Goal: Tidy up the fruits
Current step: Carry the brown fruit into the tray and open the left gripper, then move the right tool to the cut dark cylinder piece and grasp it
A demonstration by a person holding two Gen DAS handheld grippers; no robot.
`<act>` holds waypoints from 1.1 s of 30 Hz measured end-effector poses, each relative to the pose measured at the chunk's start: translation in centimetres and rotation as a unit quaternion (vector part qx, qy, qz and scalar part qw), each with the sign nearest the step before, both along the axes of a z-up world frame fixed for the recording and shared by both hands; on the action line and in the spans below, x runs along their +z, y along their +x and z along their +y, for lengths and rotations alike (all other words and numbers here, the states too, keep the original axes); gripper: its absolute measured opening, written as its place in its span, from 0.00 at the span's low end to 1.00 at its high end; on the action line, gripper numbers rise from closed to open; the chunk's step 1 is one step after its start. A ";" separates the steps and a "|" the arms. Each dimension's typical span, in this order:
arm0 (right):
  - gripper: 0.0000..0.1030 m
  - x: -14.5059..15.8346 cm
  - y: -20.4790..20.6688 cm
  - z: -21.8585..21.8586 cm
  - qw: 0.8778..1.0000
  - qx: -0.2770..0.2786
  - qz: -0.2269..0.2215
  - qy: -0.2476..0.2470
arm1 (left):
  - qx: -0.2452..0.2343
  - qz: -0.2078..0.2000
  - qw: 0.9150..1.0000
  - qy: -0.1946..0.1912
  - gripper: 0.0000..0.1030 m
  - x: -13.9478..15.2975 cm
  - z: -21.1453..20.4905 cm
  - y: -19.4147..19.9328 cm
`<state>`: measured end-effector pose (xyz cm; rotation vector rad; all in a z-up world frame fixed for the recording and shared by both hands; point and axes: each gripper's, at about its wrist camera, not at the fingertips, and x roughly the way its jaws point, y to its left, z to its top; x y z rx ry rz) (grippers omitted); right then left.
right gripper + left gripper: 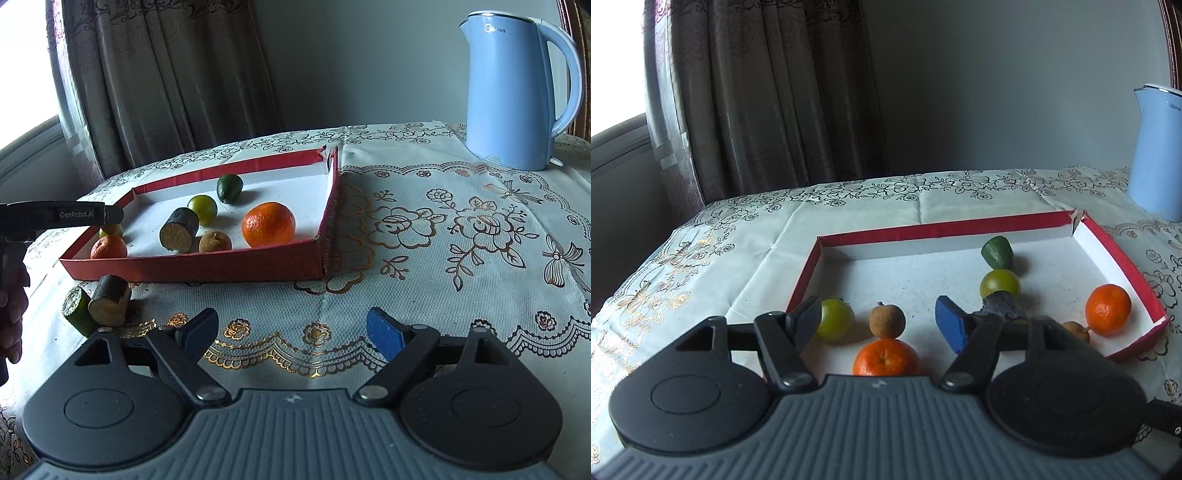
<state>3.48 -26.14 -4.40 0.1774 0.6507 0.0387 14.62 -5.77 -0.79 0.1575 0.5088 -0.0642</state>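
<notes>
A red-rimmed tray with a white floor holds several fruits. My left gripper hovers open over its near left part. A brown longan and a small orange lie on the floor between the fingers, untouched, and a green fruit sits beside the left finger. A dark cane piece, a big orange and two green fruits lie further right. My right gripper is open and empty above the cloth in front of the tray.
Two cut cane pieces lie on the cloth before the tray's near left corner, next to a person's hand. A blue kettle stands at the back right. Curtains hang behind the table's far edge.
</notes>
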 end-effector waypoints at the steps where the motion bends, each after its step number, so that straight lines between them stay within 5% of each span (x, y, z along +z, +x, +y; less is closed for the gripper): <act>1: 0.86 0.0 0.0 0.0 1.000 0.000 0.000 0.002 | 0.000 -0.007 1.000 0.004 0.82 0.0 0.1 -0.3; 9: 0.86 0.0 -0.1 0.1 1.000 0.005 -0.003 0.001 | 0.029 -0.027 0.999 -0.014 0.95 0.1 5.2 -6.3; 15: 0.86 0.7 -1.2 1.2 0.998 0.042 -0.051 -0.013 | 0.084 -0.038 0.995 -0.022 0.98 -1.4 10.4 -10.2; 22: 0.86 1.9 -1.3 4.6 0.993 0.094 -0.070 -0.003 | 0.105 -0.028 0.992 -0.059 0.98 -2.7 12.9 -10.6; 33: 0.86 2.3 1.4 10.0 0.987 0.143 -0.056 -0.036 | 0.091 -0.038 0.993 -0.058 1.00 -2.7 12.6 -10.8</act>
